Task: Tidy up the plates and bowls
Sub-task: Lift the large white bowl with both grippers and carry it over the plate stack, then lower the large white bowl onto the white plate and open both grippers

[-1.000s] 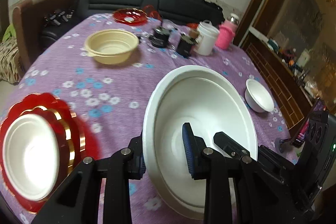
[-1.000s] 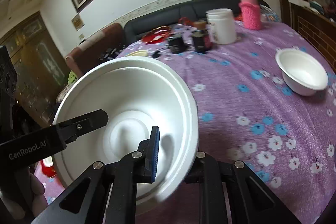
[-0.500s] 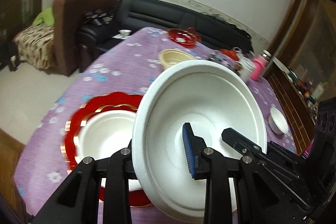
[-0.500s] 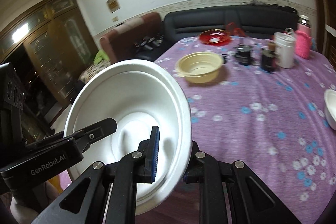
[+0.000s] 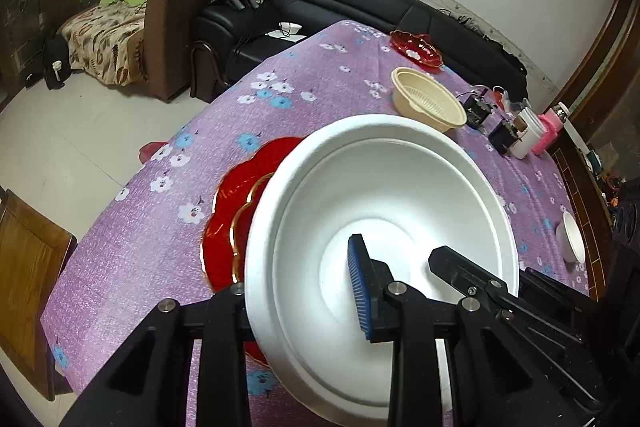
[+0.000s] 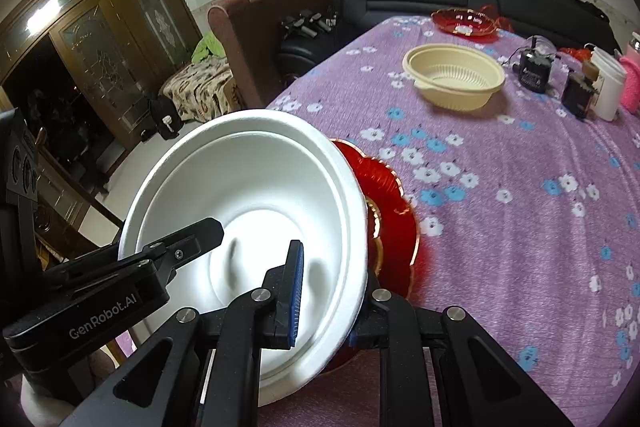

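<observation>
A large white bowl (image 5: 384,267) is gripped at opposite rims by the left tongs (image 5: 300,291) and the right tongs (image 6: 332,291), each clenched on its wall, above a red gold-trimmed plate (image 5: 236,211) on the purple floral tabletop (image 6: 520,195). A cream bowl (image 6: 454,77) is seen at one o'clock in the right wrist view, with a red dish (image 6: 464,21) beyond it.

Both wrist views closely share the white bowl (image 5: 380,219).
</observation>
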{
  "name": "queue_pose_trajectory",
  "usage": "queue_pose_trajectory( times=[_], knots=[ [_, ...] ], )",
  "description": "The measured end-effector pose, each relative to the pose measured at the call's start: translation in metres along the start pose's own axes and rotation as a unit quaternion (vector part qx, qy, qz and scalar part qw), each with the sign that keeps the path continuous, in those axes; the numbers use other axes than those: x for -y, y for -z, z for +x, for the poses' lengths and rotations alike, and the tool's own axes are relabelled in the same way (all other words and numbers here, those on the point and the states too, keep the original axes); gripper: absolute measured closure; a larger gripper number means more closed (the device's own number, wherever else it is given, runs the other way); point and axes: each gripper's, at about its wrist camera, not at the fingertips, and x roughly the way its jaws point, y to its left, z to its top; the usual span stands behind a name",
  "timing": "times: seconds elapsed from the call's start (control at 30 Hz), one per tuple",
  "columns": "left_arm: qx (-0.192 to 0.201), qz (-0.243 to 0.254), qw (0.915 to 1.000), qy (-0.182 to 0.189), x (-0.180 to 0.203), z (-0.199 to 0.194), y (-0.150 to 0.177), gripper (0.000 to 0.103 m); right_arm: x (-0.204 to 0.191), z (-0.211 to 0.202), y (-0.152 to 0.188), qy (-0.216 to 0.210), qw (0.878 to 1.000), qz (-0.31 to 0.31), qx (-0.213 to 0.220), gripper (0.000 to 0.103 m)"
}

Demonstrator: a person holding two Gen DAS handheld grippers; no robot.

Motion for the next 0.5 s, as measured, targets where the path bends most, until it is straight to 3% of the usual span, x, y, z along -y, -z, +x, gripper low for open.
queue_pose_trajectory(
  times=[0.4,0.5],
  knots=[
    [0.015,-0.014,0.9998,-0.003,-0.010,-0.005,0.003,0.048,0.005,0.019,0.001,0.031,0.999,-0.001,-0.015,0.083],
    [0.020,-0.018,0.9996,0.000,-0.014,-0.012,0.004,0.044,0.003,0.019,0.002,0.033,0.999,0.003,-0.016,0.069]
  ],
)
